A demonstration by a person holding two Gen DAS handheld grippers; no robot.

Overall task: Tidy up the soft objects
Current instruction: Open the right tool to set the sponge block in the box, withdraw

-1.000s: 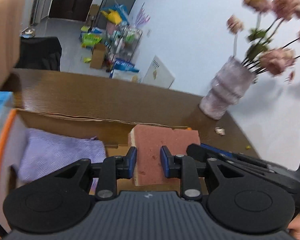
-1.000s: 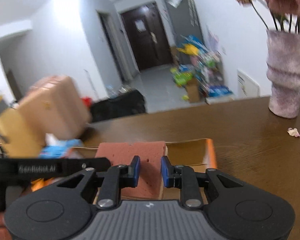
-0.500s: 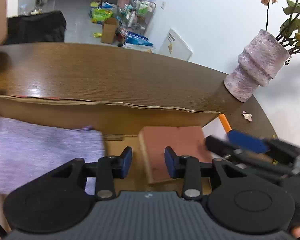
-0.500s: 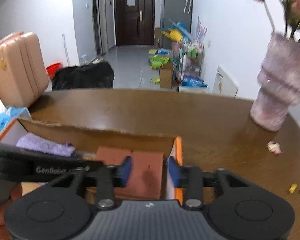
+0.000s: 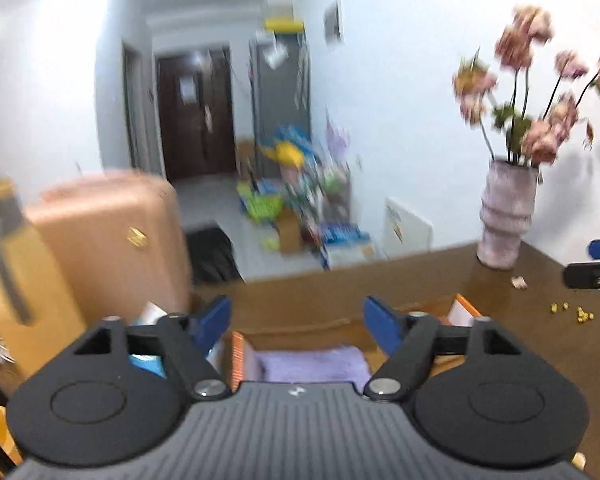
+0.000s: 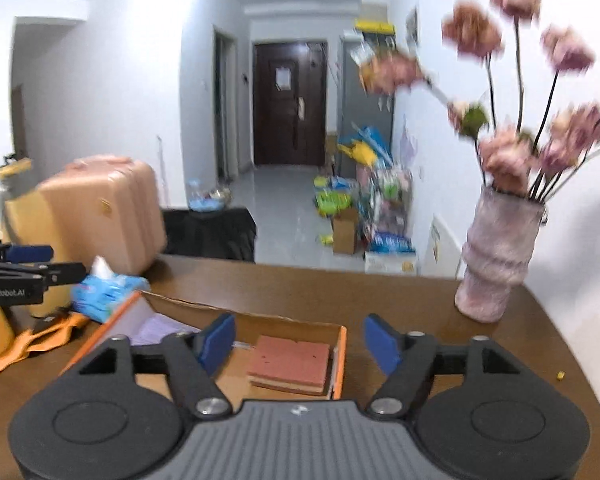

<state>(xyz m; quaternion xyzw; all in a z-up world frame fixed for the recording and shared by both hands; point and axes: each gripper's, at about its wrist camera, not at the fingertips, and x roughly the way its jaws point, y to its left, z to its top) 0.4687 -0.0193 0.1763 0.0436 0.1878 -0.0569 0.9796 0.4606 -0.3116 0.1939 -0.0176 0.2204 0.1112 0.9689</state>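
Left gripper (image 5: pixel 296 322): jaws spread wide, nothing between the blue pads; it hangs above the box's left end.
Right gripper (image 6: pixel 300 340): jaws equally wide apart and empty, above the box's right end.
Sponge (image 6: pixel 289 363): reddish slab lying flat on the floor of the cardboard box (image 6: pixel 342 354), against the orange right wall, at about 12 o'clock from the right gripper.
Purple cloth (image 5: pixel 314 364): folded in the box's left part, at 12 o'clock just below the left gripper's pads; well apart from the sponge.
Surroundings: blue tissue pack (image 6: pixel 102 290) at 10 o'clock outside the box, orange scissors-like tool (image 6: pixel 32 340) at 9 o'clock, vase (image 6: pixel 496 268) at 2 o'clock on the table (image 6: pixel 340 292).
Step in hand: both soft things look placed, so the hands appear to be pulling clear of the box.
Doing it well: lift straight up with jaws kept wide, so no pad snags the cloth or drags the sponge; steer the right hand away from the vase; check the tissue pack as a likely next soft item.
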